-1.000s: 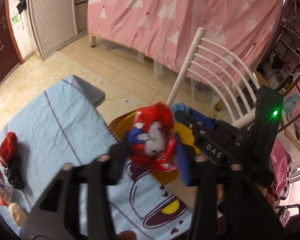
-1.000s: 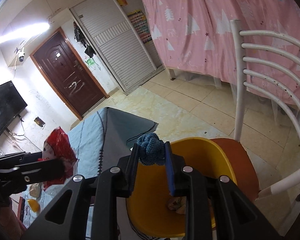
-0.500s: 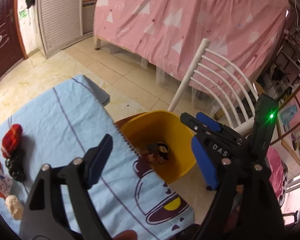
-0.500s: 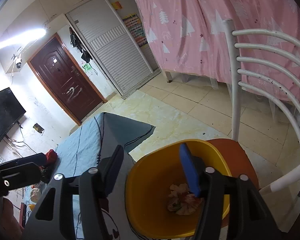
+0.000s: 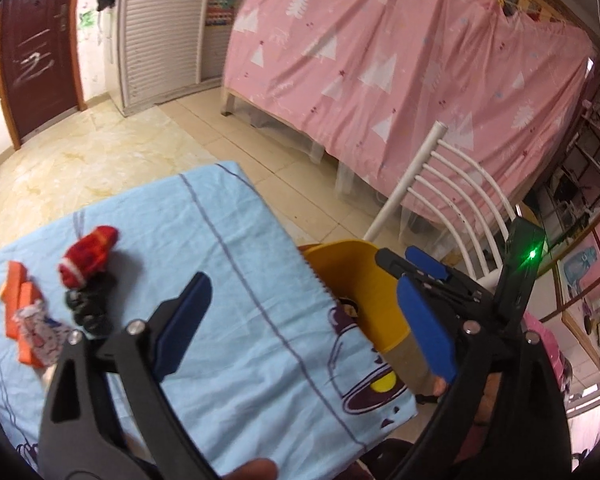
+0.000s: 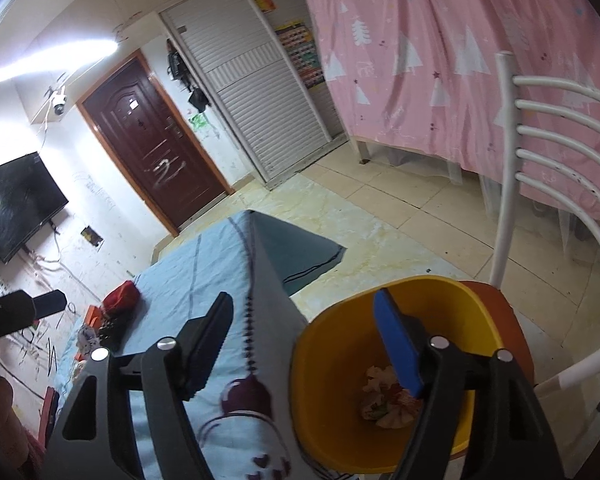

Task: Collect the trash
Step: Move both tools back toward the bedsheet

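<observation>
Both grippers, left (image 5: 304,324) and right (image 6: 304,344), are seen spread and empty; crumpled trash (image 6: 384,396) lies in the yellow bin (image 6: 328,364), so a reach toward the leftover scraps (image 5: 60,296) on the blue cloth (image 5: 236,264) is judged next.

You're in a small room with a beige tiled floor (image 6: 412,208), a dark red door (image 6: 156,144) and a white louvred closet (image 6: 256,108). Pink tree-print curtain (image 5: 380,60) drapes the bed; white slatted chair (image 6: 548,168) near it. Wall TV (image 6: 16,204) hangs left, tube light (image 6: 52,58) above.
</observation>
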The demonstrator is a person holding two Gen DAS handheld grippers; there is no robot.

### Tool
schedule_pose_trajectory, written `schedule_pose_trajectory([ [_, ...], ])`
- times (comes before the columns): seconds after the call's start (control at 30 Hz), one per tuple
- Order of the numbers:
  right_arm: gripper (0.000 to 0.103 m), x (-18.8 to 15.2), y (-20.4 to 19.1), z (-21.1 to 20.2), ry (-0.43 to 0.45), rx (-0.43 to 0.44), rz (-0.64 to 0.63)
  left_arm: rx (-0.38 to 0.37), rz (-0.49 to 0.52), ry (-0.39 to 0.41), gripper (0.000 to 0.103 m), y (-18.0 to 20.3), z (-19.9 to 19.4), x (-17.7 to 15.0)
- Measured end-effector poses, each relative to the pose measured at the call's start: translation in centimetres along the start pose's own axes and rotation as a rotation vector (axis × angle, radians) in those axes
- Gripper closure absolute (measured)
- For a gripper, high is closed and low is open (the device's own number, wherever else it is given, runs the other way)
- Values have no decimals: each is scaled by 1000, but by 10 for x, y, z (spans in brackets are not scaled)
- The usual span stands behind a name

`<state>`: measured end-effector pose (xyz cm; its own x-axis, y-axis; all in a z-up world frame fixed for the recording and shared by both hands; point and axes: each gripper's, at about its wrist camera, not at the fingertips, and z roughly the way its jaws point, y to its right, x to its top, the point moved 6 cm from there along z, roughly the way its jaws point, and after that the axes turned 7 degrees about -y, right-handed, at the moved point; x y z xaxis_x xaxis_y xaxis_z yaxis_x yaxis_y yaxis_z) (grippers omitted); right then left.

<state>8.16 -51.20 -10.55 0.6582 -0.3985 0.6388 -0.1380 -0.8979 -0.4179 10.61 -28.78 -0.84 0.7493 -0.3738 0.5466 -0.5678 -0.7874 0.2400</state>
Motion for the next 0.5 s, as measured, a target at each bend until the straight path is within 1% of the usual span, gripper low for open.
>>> schedule_pose_trajectory([
  [0.17,34,-2,-31,10,-25,22,-57,30,-48,16,13,-27,-17,-6],
  [0.37,33,-3,-72,25,-57,47,-129,82,-125,31,13,-74,-37,-19],
  [0.5,33,-6,-97,37,-88,56,-177,131,-186,40,13,-111,-52,-27],
])
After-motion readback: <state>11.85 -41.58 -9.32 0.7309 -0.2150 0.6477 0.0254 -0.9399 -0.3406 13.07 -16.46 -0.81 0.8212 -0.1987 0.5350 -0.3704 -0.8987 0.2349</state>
